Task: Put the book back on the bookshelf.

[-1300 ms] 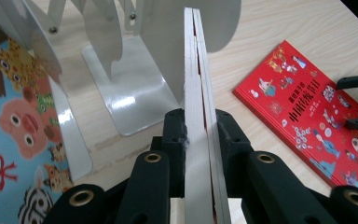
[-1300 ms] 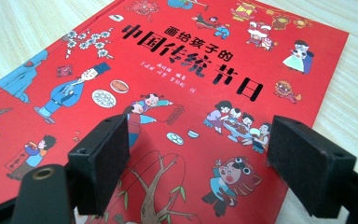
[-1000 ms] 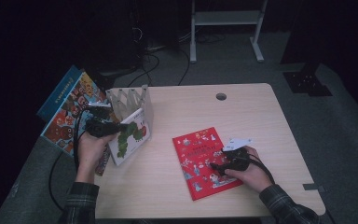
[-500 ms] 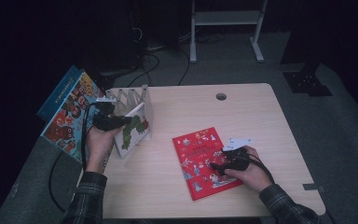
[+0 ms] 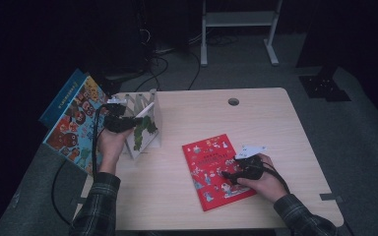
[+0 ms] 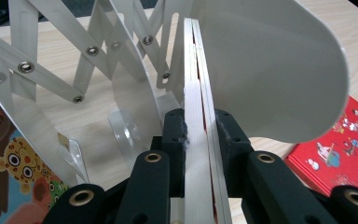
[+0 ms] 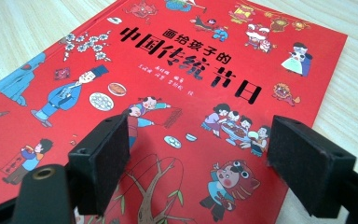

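From my seat the high view is dim, and the book in my left tool (image 5: 128, 124) is hard to read there: I see a pale cover with a green shape, half covered by the hand, at centre-left of the frame. The rack (image 5: 140, 101) behind it, an expanding white one, is partly hidden by that book (image 5: 145, 132). In the left gripper view the book (image 6: 198, 107) shows edge-on only, its cover out of sight and its lower end cut off by the frame; my left tool (image 6: 199, 140) is pinching it, both pads pressed flat against its sides, with a curved white divider (image 6: 279, 70) of the rack (image 6: 51, 70) just to its right. A colourful book (image 5: 74, 125) hangs past the surface's (image 5: 256, 118) left edge, its far corner lost in the dark. My right tool (image 5: 231, 176) rests at lower right of centre over the red book (image 5: 209, 162), the hand hiding the book's right edge. In the right gripper view the tool (image 7: 196, 158) stands spread wide, gripping nothing, with the red book (image 7: 177, 70) lying flat beneath; whether the pads touch the cover I cannot tell.
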Motion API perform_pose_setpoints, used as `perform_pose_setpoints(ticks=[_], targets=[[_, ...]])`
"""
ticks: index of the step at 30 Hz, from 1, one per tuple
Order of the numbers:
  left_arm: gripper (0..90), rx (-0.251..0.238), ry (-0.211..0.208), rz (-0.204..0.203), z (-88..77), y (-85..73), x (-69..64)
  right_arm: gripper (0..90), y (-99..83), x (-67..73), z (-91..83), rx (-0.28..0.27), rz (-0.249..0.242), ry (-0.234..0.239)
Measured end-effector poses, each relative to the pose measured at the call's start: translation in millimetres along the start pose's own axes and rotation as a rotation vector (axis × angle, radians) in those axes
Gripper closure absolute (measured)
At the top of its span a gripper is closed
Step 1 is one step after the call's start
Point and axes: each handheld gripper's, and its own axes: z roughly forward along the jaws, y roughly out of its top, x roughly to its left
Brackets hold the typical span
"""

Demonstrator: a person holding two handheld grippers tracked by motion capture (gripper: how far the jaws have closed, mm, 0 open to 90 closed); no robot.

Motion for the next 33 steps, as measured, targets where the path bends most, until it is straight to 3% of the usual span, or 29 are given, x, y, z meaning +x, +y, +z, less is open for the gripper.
perform_pose_setpoints(ticks=[13, 16, 24, 33], targets=[[75.5, 0.078, 0.018, 0.018, 8.4, -3.9, 0.2, 19.9, 0.1, 0.1, 0.2, 0.001, 0.000, -0.002], [74.6, 0.063, 0.009, 0.019, 6.5, -4.4, 0.1, 20.0, 0.1, 0.2, 0.3, -0.001, 0.001, -0.002], [60.1, 0.073, 0.055, 0.051, -11.3, -11.1, -0.6, 20.0, -0.1, 0.3, 0.2, -0.002, 0.001, -0.003], [49.3, 0.083, 0.047, 0.038, -25.8, -32.4, 4.9, 20.0, 0.2, 0.1, 0.2, 0.001, -0.001, -0.003]])
